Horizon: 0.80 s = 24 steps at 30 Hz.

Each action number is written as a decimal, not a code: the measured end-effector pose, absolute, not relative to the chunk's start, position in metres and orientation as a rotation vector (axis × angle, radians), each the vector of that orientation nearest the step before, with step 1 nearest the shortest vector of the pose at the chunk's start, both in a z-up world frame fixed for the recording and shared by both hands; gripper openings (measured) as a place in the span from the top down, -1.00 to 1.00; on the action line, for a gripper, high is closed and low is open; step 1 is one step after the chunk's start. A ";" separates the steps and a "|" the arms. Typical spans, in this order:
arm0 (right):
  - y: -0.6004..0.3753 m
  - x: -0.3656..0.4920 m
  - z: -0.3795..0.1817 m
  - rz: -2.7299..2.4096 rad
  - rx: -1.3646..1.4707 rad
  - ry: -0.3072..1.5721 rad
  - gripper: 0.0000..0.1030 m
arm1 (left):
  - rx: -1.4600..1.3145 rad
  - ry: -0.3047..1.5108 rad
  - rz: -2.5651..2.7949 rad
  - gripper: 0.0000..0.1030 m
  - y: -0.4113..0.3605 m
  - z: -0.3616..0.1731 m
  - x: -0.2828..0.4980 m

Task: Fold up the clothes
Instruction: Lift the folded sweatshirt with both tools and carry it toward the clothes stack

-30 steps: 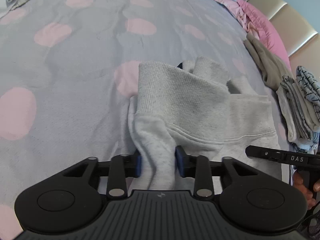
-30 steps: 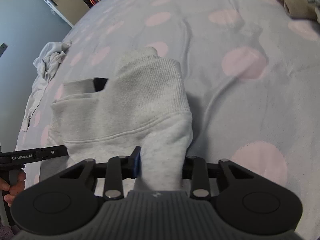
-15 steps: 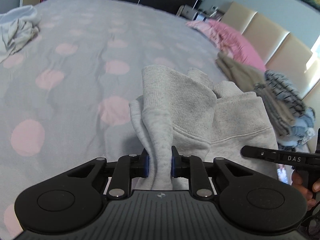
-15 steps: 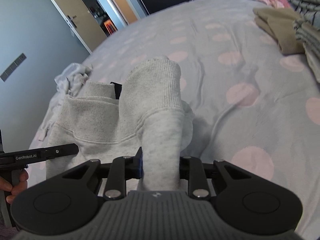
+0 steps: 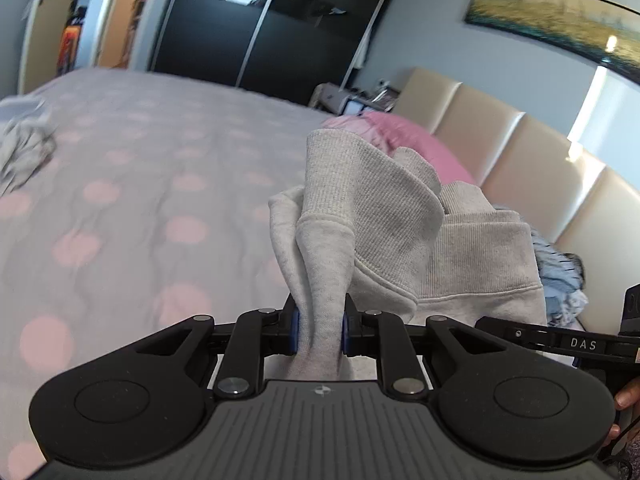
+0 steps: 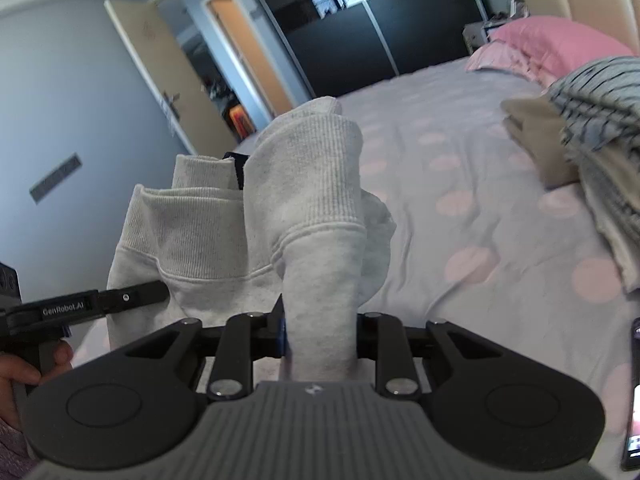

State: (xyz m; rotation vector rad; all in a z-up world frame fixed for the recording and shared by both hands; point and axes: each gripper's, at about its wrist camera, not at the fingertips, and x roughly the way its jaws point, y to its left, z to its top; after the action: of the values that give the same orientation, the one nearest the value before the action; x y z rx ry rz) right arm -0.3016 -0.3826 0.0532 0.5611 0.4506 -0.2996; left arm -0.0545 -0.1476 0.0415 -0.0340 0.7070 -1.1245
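sweatshirt [image 5: 400,216] higher off bed [image 5: 140,184] than before; phone [image 6: 633,392] only rightward.

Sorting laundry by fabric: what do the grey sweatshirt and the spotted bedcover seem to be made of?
Grey sweatshirt: looks like heathered cotton-blend fleece knit, matte, with ribbed cuffs and hem band. Spotted bedcover: seems a soft plush or fleece, matte, slightly fuzzy, rumpling in shallow waves; the exact fibre cannot be told.
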 end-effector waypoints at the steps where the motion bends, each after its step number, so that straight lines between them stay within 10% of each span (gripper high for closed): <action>1: -0.386 -0.307 0.058 -0.308 0.566 0.431 0.49 | -0.036 0.695 -1.141 0.68 -0.152 0.048 -0.056; 24: -0.515 -0.411 0.222 -0.819 0.709 0.107 0.49 | 0.095 0.512 -1.636 0.69 -0.448 0.226 -0.099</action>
State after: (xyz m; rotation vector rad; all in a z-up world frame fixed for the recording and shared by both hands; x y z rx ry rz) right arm -0.4111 -0.5145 0.2215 0.7086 0.1073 -0.8191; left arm -0.0988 -0.4478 0.2258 0.0949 0.5125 -1.6359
